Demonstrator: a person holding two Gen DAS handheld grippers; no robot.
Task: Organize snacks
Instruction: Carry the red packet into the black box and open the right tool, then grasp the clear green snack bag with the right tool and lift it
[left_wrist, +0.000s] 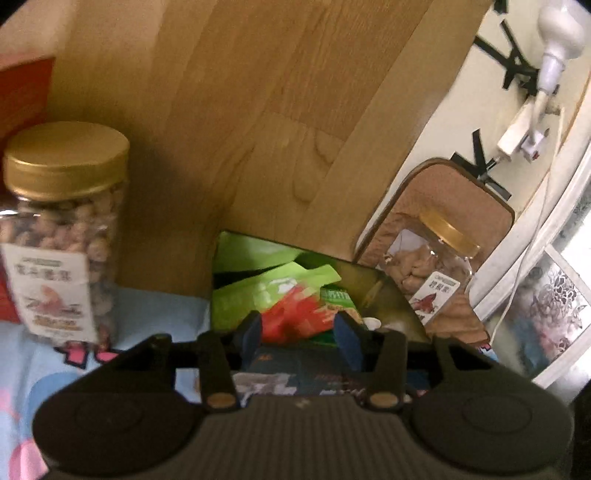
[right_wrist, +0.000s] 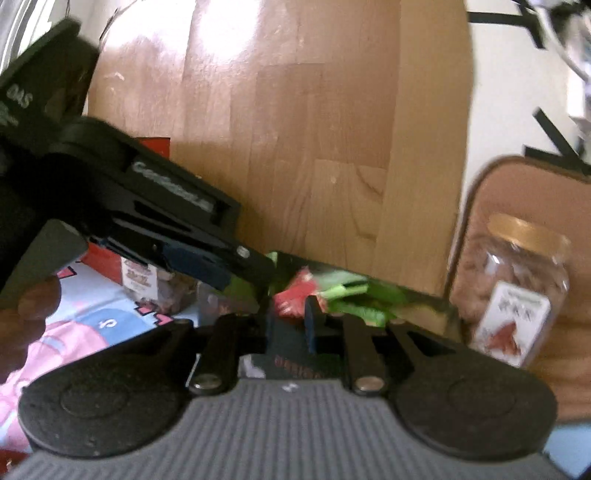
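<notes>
We hover over the dark box (left_wrist: 384, 284) of green and red snack packets (left_wrist: 291, 317); left gripper (left_wrist: 299, 328) jaws spread, empty; right gripper (right_wrist: 291, 317) nearly pressed together. Next: fetch the nut jar (left_wrist: 62, 236).

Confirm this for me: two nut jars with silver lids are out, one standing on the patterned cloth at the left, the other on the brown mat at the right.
Wrong in one respect: the lids are gold, not silver. The left wrist view shows a gold lid on the jar on the patterned cloth and on the jar on the brown mat. The rest holds.
</notes>
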